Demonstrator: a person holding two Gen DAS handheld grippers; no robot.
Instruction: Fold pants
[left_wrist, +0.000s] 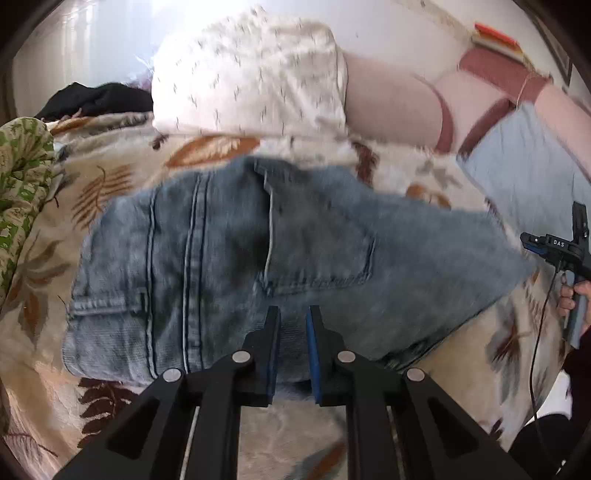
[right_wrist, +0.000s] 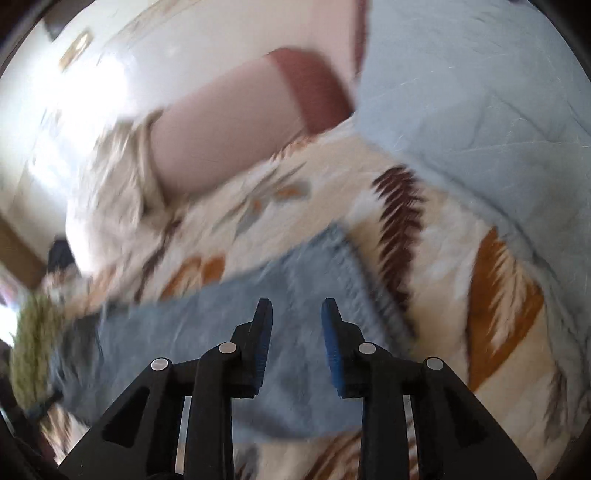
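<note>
Left claw (left_wrist: 292, 314): narrow gap, empty, at lower centre over folded light-blue denim pants (left_wrist: 258, 258). Right claw (right_wrist: 296, 310): wider gap, empty, above the pants' leg end. Pants lie on leaf-patterned cream bedspread (left_wrist: 110, 173); white speckled pillow (left_wrist: 251, 70) upper centre.

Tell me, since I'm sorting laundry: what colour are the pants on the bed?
Light blue faded denim jeans, clearest in the left wrist view.

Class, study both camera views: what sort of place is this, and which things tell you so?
Most likely a bedroom. The jeans lie on a leaf-print bedspread, with a white pillow and a pale blue quilt beside them.
</note>
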